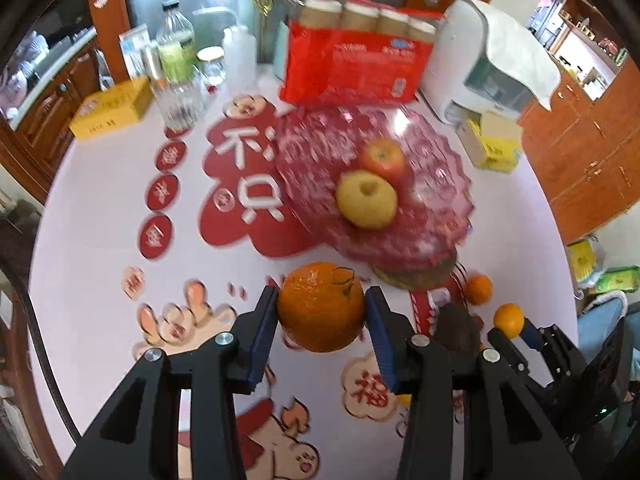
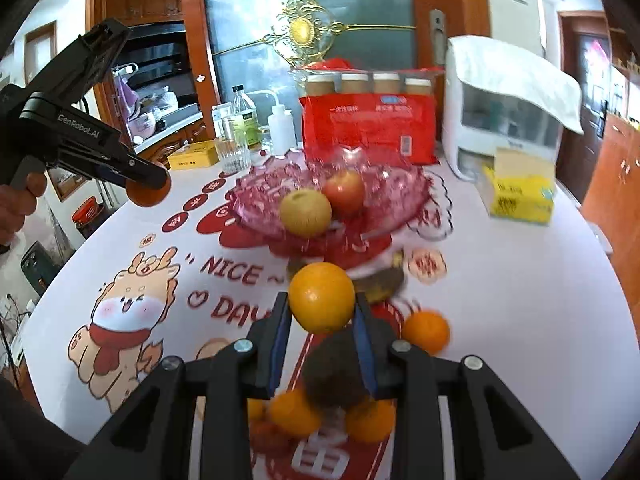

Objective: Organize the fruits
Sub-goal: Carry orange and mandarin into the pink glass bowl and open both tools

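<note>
Two fruits are partly hidden behind the right gripper: a dark, rough-skinned one whose kind cannot be told, and several small oranges crowded under its fingers and cut off by them. Something brownish beneath the pink glass fruit bowl is too blurred to name. The left gripper is held above the printed tablecloth, its blue-padded fingers closed on a large rough-skinned orange with a bit of green stem; in the right wrist view this gripper reaches in from the left with the person's hand on its handle. The right gripper's fingers clamp a smoother, yellower orange, lifted just in front of the bowl. The bowl, near the table's middle, holds a yellow pear-like fruit and a red apple, touching each other. Another small orange lies on the cloth just right of the right gripper. Behind the bowl stand a red package of cups and a white appliance.
</note>
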Available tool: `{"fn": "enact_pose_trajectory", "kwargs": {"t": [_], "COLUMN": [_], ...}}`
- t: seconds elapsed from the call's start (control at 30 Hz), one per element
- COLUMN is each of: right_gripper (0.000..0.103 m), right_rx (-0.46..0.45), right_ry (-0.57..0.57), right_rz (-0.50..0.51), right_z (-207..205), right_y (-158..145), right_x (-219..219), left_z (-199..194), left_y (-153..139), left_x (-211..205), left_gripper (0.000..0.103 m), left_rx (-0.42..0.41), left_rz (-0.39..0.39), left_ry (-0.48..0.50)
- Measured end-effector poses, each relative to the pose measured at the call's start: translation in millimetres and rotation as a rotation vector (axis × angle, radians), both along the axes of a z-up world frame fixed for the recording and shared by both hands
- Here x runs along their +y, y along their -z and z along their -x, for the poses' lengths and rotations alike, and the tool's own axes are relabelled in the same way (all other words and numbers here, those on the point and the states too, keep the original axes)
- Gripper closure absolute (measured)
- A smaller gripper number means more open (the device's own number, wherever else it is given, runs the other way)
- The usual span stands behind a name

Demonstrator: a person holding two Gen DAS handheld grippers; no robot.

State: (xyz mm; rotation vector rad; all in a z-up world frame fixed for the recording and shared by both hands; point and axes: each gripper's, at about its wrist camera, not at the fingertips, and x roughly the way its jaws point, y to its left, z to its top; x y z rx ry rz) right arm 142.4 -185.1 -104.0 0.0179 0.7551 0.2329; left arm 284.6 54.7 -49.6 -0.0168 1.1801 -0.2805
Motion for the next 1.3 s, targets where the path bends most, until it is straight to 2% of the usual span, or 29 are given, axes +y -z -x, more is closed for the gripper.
{"fn": "enact_pose_trajectory", "kwargs": {"t": [0.2, 0.37, 0.57, 0.73, 0.9, 0.97, 1.0, 1.03, 1.1, 1.23, 1.3], "right_gripper": [0.072, 0.072, 0.072, 0.072, 0.071, 0.071, 0.071, 0.068, 0.058, 0.057, 0.056], "right_rx": [-0.009, 0.002, 0.058, 0.134, 0.154, 0.149, 0.148, 0.150, 0.155, 0.148, 0.141], "right_ry": [-0.045, -0.035, -0.020, 0.015, 0.034, 0.025, 0.022, 0.022, 0.033, 0.054, 0.069], "right_rz": [0.030, 0.012, -0.017, -0.030, -0.056, -0.065, -0.068, -0.073, -0.087, -0.107, -0.111], "right_z": [-40.6, -67.7, -95.8, -107.7, -110.8, -112.1, -113.0, -114.3, -115.8, -113.1, -109.1], "right_y": [-3.5, -3.9, 9.7, 26.7, 29.9, 30.3, 30.4, 30.5, 29.8, 24.6, 21.1], "right_x": [4.3, 4.5, 2.6, 2.3, 0.9, 1.9, 2.4, 2.6, 2.6, 5.0, 7.1], "left_z": [-33.8, -55.8, -74.3, -84.0, -87.8, -87.7, -86.8, -86.4, -83.8, -72.4, -64.0], "left_y": [-12.3, -8.6, 17.6, 47.2, 63.6, 63.8, 61.8, 60.2, 56.1, 51.2, 51.5], "left_x": [4.8, -2.7, -16.9, -27.4, -34.4, -35.9, -36.8, -37.2, -38.1, -33.5, -29.7], "left_gripper": [0.060, 0.060, 0.060, 0.060, 0.059, 0.050, 0.041, 0.037, 0.036, 0.025, 0.024], "left_rx": [-0.048, -0.075, -0.078, -0.029, -0.004, -0.014, -0.024, -0.032, -0.044, -0.048, -0.029], "left_rz": [-0.004, -0.007, 0.013, 0.013, 0.014, 0.024, 0.033, 0.037, 0.040, 0.053, 0.047], "left_ry": [-0.035, -0.040, -0.007, 0.013, 0.027, 0.037, 0.044, 0.048, 0.055, 0.053, 0.053]}}
